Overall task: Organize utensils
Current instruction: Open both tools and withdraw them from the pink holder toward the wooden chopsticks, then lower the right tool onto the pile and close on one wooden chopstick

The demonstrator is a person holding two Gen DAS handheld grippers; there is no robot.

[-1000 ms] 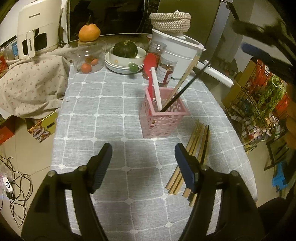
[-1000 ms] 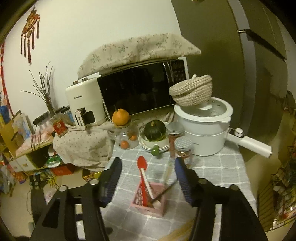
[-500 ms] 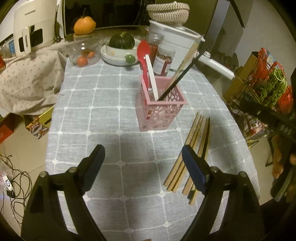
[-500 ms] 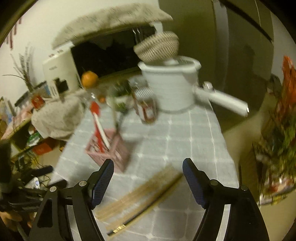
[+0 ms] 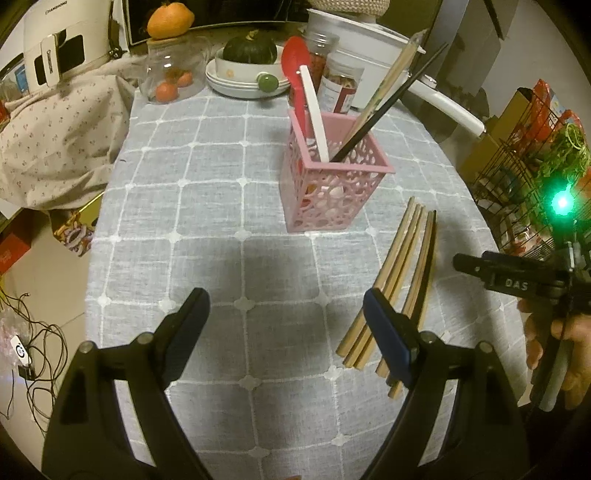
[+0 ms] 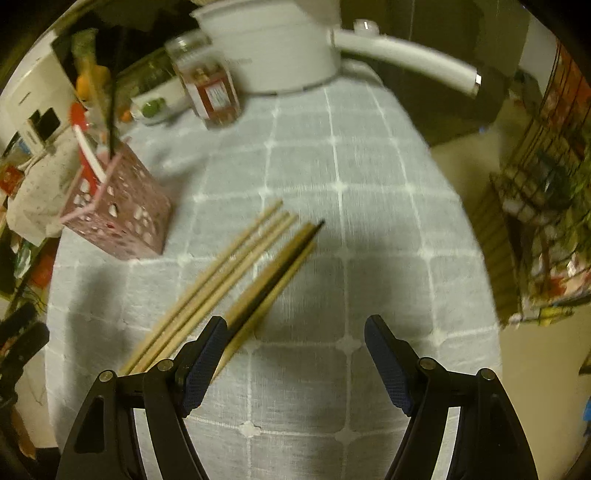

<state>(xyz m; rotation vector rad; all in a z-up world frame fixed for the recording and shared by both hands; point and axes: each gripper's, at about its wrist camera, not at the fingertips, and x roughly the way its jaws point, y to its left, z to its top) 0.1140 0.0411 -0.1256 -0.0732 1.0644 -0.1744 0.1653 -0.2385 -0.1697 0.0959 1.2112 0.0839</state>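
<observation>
A pink perforated holder (image 5: 332,184) stands on the grey checked tablecloth (image 5: 207,206). It holds a red spatula (image 5: 295,59), a white utensil and two chopsticks. Several loose chopsticks (image 5: 399,280) lie on the cloth right of the holder; they also show in the right wrist view (image 6: 236,280), left of centre, with the holder (image 6: 118,214) at far left. My left gripper (image 5: 286,325) is open and empty above the cloth, near the chopsticks' close ends. My right gripper (image 6: 295,354) is open and empty, low over the cloth, its left finger (image 6: 207,354) over the chopsticks' near ends.
At the table's back stand a white cooker with a long handle (image 6: 406,51), spice jars (image 6: 210,85), a bowl with a green squash (image 5: 251,51) and a glass jar with an orange (image 5: 170,26). A wire rack (image 5: 532,177) stands right of the table. The table edge curves away on the right.
My right gripper has swung down from facing the wall to low over the loose chopsticks. My left gripper has drawn closer to the table and holder. Both stay open.
</observation>
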